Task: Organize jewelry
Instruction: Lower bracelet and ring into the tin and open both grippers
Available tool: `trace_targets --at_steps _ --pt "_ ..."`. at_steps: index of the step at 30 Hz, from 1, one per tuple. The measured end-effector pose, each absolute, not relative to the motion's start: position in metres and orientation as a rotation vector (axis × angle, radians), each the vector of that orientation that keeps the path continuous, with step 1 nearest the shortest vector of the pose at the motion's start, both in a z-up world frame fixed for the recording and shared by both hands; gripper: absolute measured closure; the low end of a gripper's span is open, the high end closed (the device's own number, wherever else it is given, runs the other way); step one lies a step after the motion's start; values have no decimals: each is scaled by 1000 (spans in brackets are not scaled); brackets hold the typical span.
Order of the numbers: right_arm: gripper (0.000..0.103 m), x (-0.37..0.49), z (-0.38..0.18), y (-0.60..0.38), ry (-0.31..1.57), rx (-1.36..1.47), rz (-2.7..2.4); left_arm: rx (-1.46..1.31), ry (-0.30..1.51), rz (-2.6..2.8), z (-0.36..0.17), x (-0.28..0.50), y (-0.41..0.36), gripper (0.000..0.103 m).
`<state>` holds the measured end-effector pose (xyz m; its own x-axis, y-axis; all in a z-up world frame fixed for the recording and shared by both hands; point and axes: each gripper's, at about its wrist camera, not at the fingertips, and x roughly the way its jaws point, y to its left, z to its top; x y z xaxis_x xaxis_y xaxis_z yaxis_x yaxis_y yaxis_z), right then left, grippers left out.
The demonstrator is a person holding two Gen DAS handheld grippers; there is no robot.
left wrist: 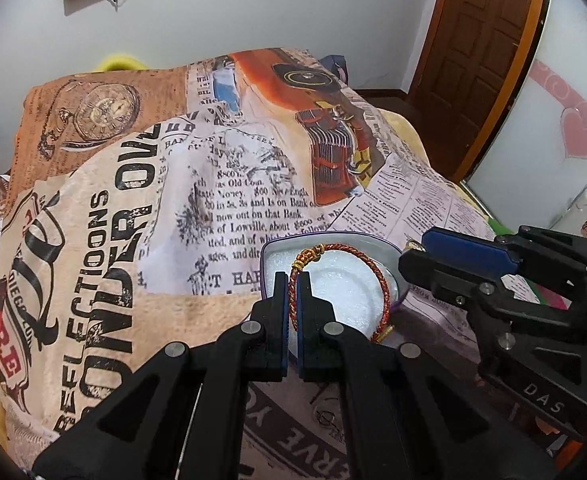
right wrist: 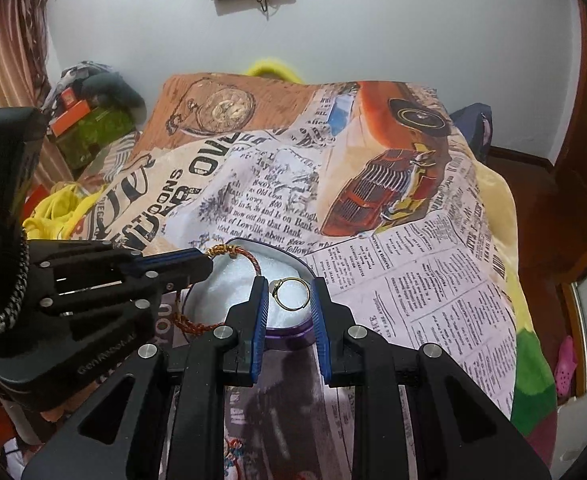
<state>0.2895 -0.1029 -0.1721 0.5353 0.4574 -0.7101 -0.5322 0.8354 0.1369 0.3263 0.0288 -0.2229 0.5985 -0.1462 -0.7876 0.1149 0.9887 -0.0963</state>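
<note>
A purple-rimmed box (left wrist: 267,248) with white foam lining sits on the printed blanket. My left gripper (left wrist: 292,284) is shut on a red and gold braided bracelet (left wrist: 375,264) that loops over the foam. In the right wrist view the same bracelet (right wrist: 253,262) hangs from the left gripper's tip over the box (right wrist: 289,334). My right gripper (right wrist: 289,292) is shut on a thin gold ring (right wrist: 291,294), held by its sides just above the foam. The right gripper (left wrist: 417,250) also shows in the left wrist view beside the box.
The newspaper-and-car print blanket (left wrist: 213,184) covers the bed. A wooden door (left wrist: 485,40) stands at the right. Clutter and yellow cloth (right wrist: 57,208) lie at the bed's left. A small metal piece (left wrist: 325,416) lies on the blanket near me.
</note>
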Motion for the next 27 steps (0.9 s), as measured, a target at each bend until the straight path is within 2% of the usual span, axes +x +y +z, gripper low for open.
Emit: trace_targets --at_steps 13,27 --pt "83 306 -183 -91 868 -130 596 -55 953 -174 -234 338 33 102" --pt "83 301 -181 -89 911 -137 609 -10 940 -150 -218 315 32 100"
